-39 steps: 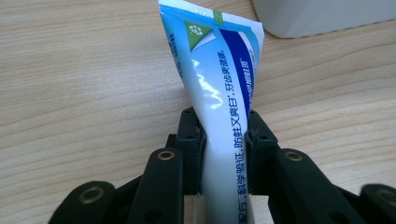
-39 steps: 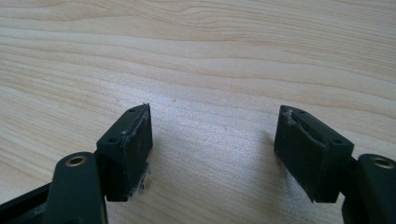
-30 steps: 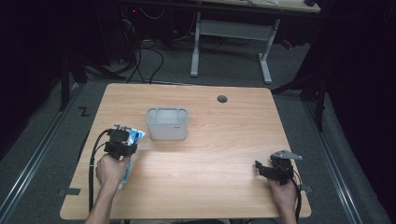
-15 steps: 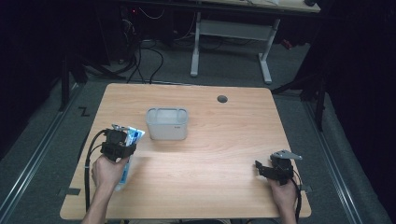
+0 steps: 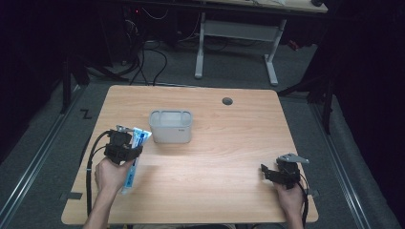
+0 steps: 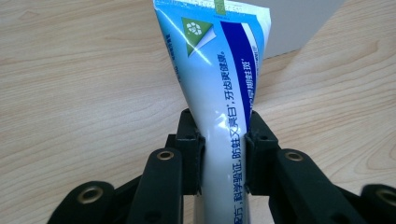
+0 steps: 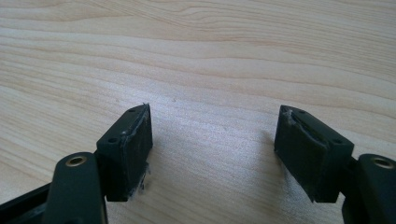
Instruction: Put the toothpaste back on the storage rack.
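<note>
on the left side of the table (image 5: 224, 157), the left gripper (image 5: 125, 143) is clamped on a blue and white toothpaste tube (image 5: 135, 149), and compared with a second ago it sits a little higher and a touch closer to the clear plastic bin (image 5: 171, 126) near the middle of the tabletop. the left gripper view shows the hold plainly: both black jaws pinch the tube (image 6: 223, 121) across its narrow lower part, squeezing it in slightly, while the flat crimped end fans out ahead toward the pale wall of the bin (image 6: 306, 23). seen from above, the tube's far end now points at the bin's near left corner, just beside it but not over the rim, and its lower end trails back past the hand toward the table's front edge. that small rise reads as the start of a carry, so the likely job is to drop the tube into the bin, and the grip looks firm enough for it. what remains is to lift it clear of the rim, bring it over the opening and let go. the right gripper (image 5: 282, 172) has not shifted at all; it rests low at the front right of the table, well apart from everything, with its jaws spread wide over bare wood and nothing between them, as the right gripper view (image 7: 212, 140) confirms.
</note>
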### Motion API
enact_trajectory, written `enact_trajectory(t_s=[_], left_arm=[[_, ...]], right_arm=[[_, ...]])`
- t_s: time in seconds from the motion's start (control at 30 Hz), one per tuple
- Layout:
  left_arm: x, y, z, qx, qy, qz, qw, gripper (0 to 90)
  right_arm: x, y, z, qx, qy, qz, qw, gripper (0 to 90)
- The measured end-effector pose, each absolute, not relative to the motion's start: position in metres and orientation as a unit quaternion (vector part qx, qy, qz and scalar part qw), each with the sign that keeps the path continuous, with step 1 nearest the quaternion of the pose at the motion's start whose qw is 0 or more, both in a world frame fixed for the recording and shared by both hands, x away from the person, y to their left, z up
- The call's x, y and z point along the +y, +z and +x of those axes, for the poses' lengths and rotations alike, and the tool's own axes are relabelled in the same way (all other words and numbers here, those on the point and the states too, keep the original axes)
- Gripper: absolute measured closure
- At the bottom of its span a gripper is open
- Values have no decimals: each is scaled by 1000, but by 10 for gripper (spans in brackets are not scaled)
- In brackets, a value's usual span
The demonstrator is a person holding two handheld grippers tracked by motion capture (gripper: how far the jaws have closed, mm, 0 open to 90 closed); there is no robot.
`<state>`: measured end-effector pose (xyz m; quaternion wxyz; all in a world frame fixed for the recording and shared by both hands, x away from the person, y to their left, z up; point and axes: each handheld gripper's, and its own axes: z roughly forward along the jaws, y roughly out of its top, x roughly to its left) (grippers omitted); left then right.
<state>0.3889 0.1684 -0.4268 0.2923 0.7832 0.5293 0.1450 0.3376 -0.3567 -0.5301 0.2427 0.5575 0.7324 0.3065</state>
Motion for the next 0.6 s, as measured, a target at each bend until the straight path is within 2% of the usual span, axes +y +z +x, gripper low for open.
enact_trajectory(t_s=[0.6], left_arm=[[144, -395, 394, 485, 141, 800, 324, 723]], right_arm=[[-357, -530, 338, 732, 307, 557, 243, 278]])
